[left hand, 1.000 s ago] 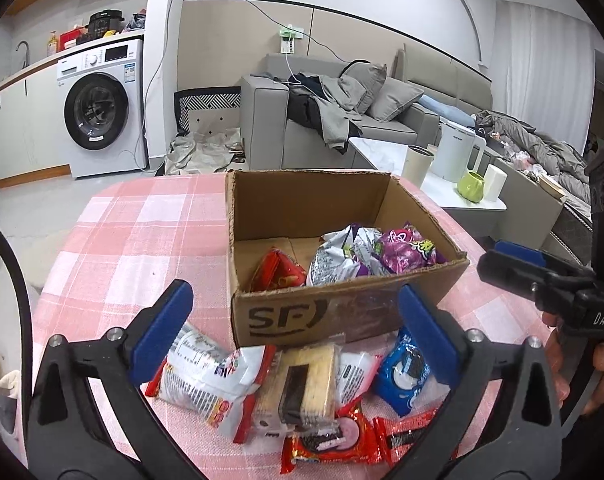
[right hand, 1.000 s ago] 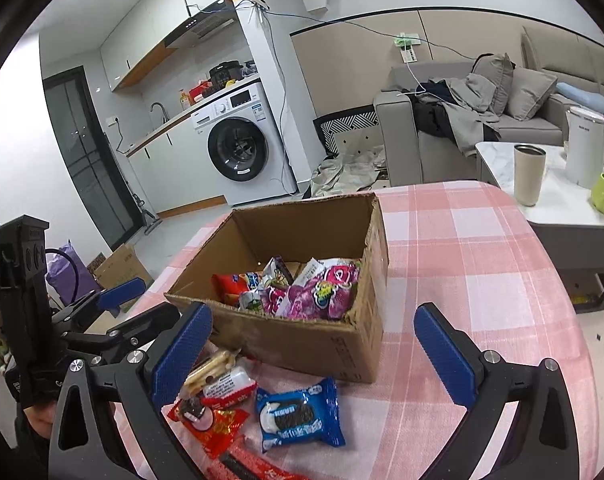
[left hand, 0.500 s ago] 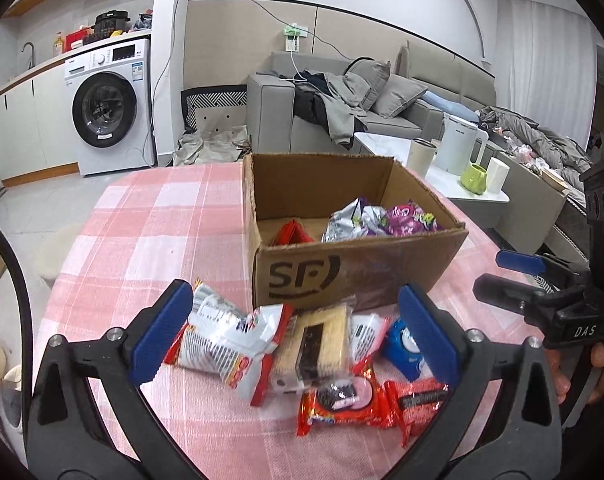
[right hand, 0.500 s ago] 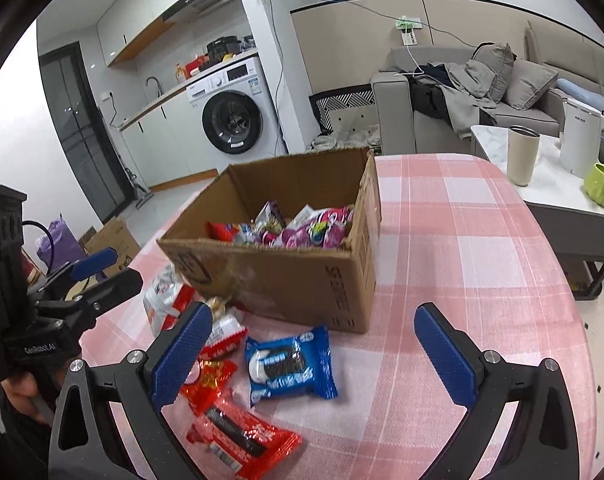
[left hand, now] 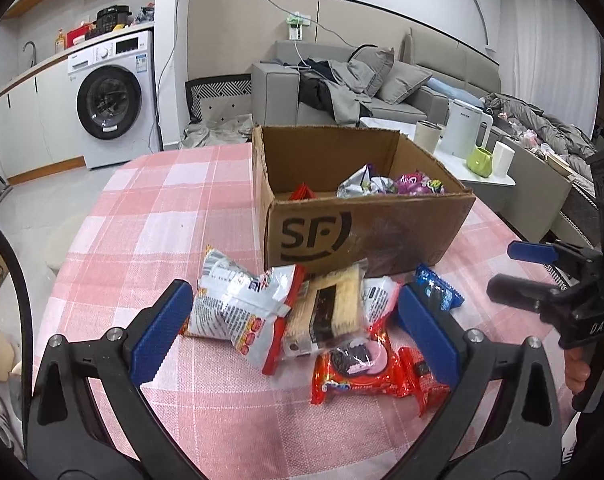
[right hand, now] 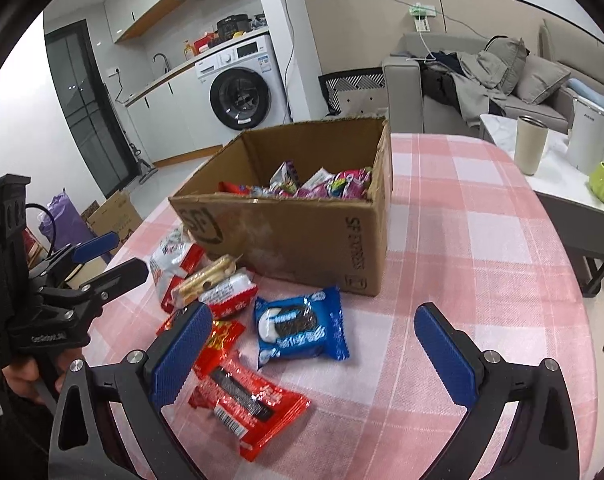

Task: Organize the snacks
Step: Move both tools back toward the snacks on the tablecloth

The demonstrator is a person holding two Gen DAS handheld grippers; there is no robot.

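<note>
An open cardboard box (left hand: 366, 232) (right hand: 302, 240) stands on the pink checked tablecloth with several snack packets inside. In front of it lies a pile of loose snacks: a white and red bag (left hand: 241, 308) (right hand: 171, 258), a clear pack of wafers (left hand: 330, 312) (right hand: 205, 278), a red cookie pack (left hand: 358, 372), a blue cookie pack (right hand: 299, 326) (left hand: 438, 292) and a red bar pack (right hand: 245, 400). My left gripper (left hand: 295, 330) hovers open just above the pile. My right gripper (right hand: 314, 354) is open too, above the blue cookie pack. Neither holds anything.
The round table (right hand: 482, 248) drops off to the right, where a low white side table (right hand: 562, 176) carries a cup, a kettle and a green mug. A sofa (left hand: 362, 80) and a washing machine (left hand: 109, 100) stand behind.
Both grippers have pulled back from the box and dropped toward the snack pile on the cloth. Both stay open and hold nothing.
</note>
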